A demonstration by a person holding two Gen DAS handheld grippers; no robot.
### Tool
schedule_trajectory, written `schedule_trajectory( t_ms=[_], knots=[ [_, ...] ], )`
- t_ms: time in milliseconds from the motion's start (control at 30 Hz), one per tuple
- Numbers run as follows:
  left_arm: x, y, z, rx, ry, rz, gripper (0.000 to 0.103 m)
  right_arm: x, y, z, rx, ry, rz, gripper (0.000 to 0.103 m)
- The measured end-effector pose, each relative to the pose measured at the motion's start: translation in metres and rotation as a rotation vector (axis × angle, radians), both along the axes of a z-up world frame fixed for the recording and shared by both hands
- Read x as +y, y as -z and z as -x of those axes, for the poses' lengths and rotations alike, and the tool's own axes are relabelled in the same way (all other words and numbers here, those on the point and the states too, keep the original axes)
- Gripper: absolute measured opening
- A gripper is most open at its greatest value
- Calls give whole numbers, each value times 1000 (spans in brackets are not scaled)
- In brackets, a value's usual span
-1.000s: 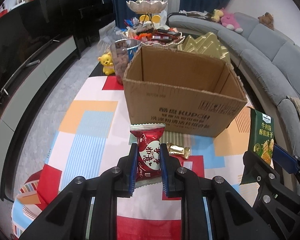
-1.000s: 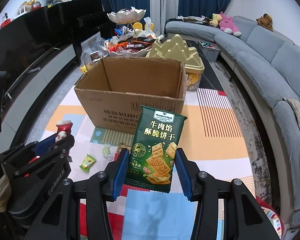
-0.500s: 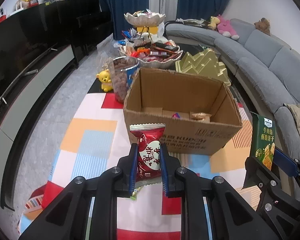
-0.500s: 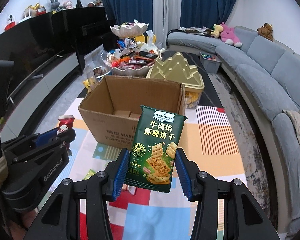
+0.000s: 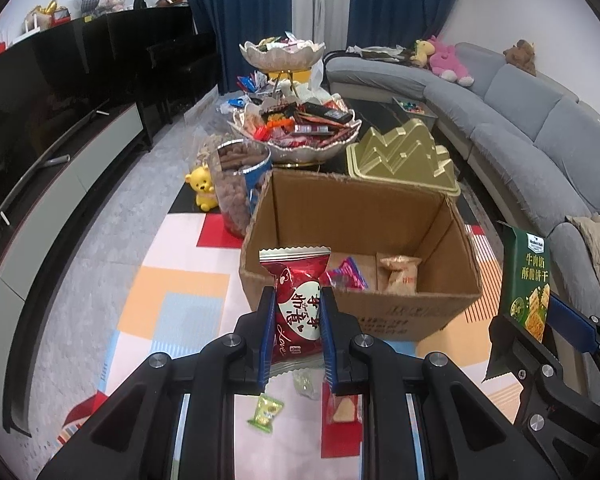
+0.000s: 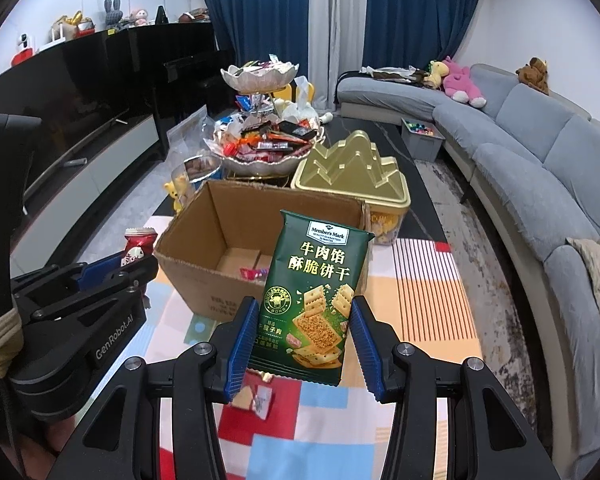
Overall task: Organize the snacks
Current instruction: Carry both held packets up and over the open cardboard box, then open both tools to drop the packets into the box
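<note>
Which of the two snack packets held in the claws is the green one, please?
The green cracker packet in the right claw. It is wide, flat and dark green, while the left claw grips a smaller red packet with a white heart.

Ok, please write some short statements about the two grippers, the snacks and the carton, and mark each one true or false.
1. The left gripper holds a red snack packet. True.
2. The right gripper is open and holds nothing. False: it is shut on a green cracker packet.
3. The cardboard box has nothing inside. False: a pink packet and a beige packet lie in it.
4. Small sweets lie on the mat below the left gripper. True.
</note>
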State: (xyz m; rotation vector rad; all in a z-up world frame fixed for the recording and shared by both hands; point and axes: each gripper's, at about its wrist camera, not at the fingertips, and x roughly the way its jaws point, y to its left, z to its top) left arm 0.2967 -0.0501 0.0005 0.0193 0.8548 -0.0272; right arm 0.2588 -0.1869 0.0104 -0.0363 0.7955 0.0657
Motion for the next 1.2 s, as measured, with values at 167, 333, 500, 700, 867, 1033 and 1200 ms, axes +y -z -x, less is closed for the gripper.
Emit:
schedule_trajectory(
  t_ms=[167, 333, 500, 700, 867, 1033, 1200],
  knots=[
    [1, -7, -15, -16, 7, -3, 22, 3, -5, -13, -11, -6, 3, 48],
    [2, -9, -30, -24, 12, -8, 22, 4, -7, -27, -16, -7, 5, 48],
    [3, -7, -46, -25, 13, -14, 22, 6, -7, -41, -17, -13, 11, 48],
    [4, -2, -66, -19, 12, -13, 22, 7, -6, -63, -17, -16, 13, 48],
    [2, 3, -81, -13, 19, -17, 22, 6, -1, -80, -8, -22, 19, 48],
    [2, 8, -94, -20, 24, -23, 22, 6, 5, -96, 5, -32, 29, 48],
    [5, 14, -107, -12, 28, -20, 22, 4, 10, -111, 18, -32, 36, 48]
  ],
)
